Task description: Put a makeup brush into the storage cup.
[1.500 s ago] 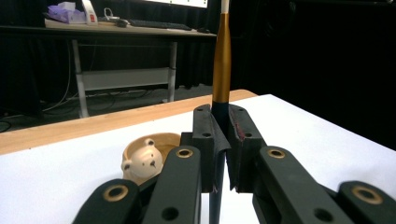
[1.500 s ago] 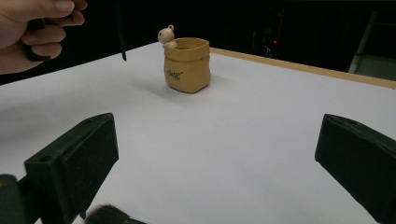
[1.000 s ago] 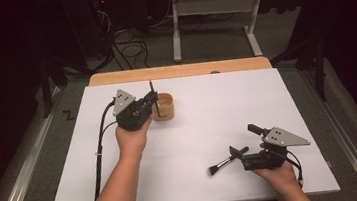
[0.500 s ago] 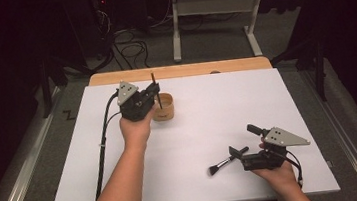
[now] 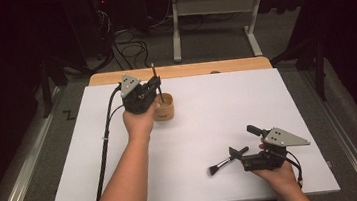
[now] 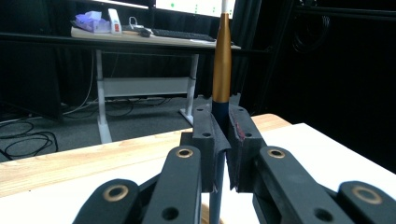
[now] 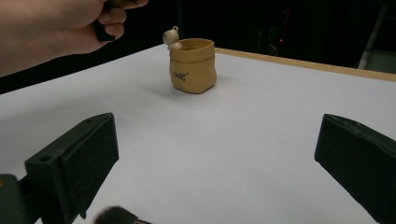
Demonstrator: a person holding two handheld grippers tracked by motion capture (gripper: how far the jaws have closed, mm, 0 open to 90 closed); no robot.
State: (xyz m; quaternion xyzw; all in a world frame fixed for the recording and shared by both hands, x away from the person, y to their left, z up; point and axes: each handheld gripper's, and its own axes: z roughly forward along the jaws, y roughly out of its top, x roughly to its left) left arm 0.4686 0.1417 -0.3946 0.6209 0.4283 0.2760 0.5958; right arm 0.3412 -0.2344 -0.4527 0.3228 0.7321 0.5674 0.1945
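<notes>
- Left claw [image 5: 151,92], upper left of centre in the high view: clamped on a slim brush [image 5: 157,85]. In the left gripper view its jaws pinch the dark lower shaft, and the gold handle [image 6: 221,60] stands upright above them.
- The brush's long axis is near vertical. Its lower end hangs at the mouth of the pot [image 5: 164,109], which stands just right of and below the claw; whether the tip is already inside I cannot tell.
- The coming move, as I judge it, turns on that alignment: the pot lies straight under the held brush, so a plain lowering should seat it.
- Pot in the right gripper view [image 7: 192,65]: upper centre of the frame, upright on the white tabletop [image 5: 209,127], well apart from the right claw.
- Right claw [image 5: 236,156], lower right of the high view: jaws wide apart, holding nothing.
- A second, fluffy brush [image 5: 228,160] lies flat just left of that claw, bristles toward frame left; the right hand is the nearer one.
</notes>
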